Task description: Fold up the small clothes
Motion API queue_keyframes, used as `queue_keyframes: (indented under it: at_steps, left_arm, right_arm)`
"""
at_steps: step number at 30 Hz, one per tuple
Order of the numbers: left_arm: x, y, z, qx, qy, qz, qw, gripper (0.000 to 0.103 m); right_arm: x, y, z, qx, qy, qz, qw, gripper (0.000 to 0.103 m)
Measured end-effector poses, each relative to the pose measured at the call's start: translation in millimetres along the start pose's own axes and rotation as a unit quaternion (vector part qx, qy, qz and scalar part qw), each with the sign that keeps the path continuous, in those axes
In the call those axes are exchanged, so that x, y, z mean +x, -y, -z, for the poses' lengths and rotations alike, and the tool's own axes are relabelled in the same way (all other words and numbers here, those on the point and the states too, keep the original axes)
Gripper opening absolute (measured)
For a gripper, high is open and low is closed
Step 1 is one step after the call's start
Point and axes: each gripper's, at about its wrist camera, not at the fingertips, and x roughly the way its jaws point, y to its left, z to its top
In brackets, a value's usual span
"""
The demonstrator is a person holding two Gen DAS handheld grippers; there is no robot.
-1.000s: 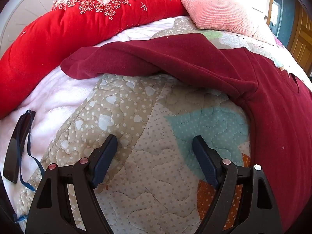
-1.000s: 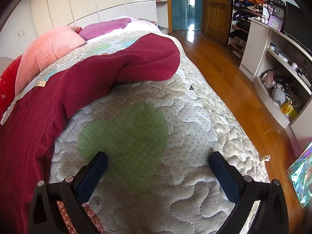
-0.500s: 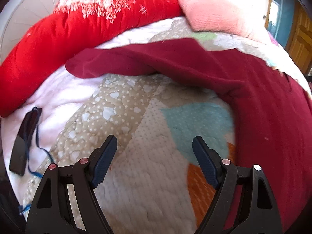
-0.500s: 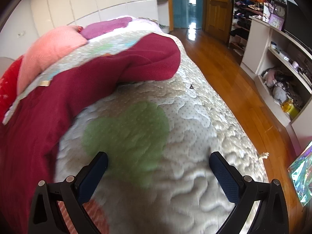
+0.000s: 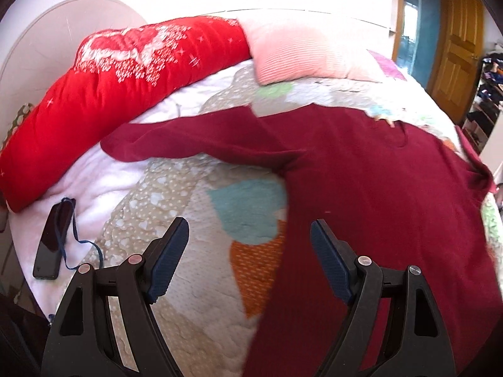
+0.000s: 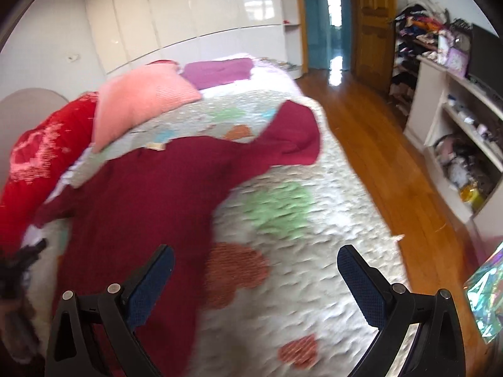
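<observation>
A dark red sweater (image 5: 371, 188) lies spread flat on the patchwork quilt (image 5: 220, 270), sleeves stretched out to both sides. In the right wrist view the same sweater (image 6: 151, 201) fills the left half, one sleeve (image 6: 292, 135) reaching toward the bed's right edge. My left gripper (image 5: 250, 245) hangs open above the quilt beside the sweater's left side, nothing between its blue pads. Over the quilt my right gripper (image 6: 254, 275) is open and empty, its left finger over the sweater's edge. Both are well clear of the cloth.
A long red cushion (image 5: 110, 94) and a pink pillow (image 5: 301, 53) lie at the head of the bed. A black phone with a blue cord (image 5: 52, 242) rests on the white blanket. Wooden floor (image 6: 393, 163) and white shelves (image 6: 456, 132) stand right of the bed.
Both grippers have lifted and drawn back from the bed, so more of the sweater and room shows. Their jaws stay open. The sweater has not moved.
</observation>
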Motion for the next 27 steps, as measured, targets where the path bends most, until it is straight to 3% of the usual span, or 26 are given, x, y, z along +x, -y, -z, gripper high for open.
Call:
queue_keyframes:
  at_steps: [4,9,27]
  left_arm:
    - [-18.2,14.8,-2.5,0.017,0.016,0.006,0.9997,0.080]
    - [-34.8,26.2,-3.2,0.022,0.028,0.016,0.9992,0.080]
    - [-25.8,47.1,-2.8,0.019,0.023,0.026,0.9992,0.080]
  right_arm:
    - [-38.5,-26.1,-3.8,-0.017,0.014,-0.058,0.998,0.103]
    - [-63.6,-50.8,-9.6,-0.053,0.039,-0.076,0.995,0.103]
    - [24.0,-130.8,-15.9,-0.069,0.023,-0.077,0.994,0.103]
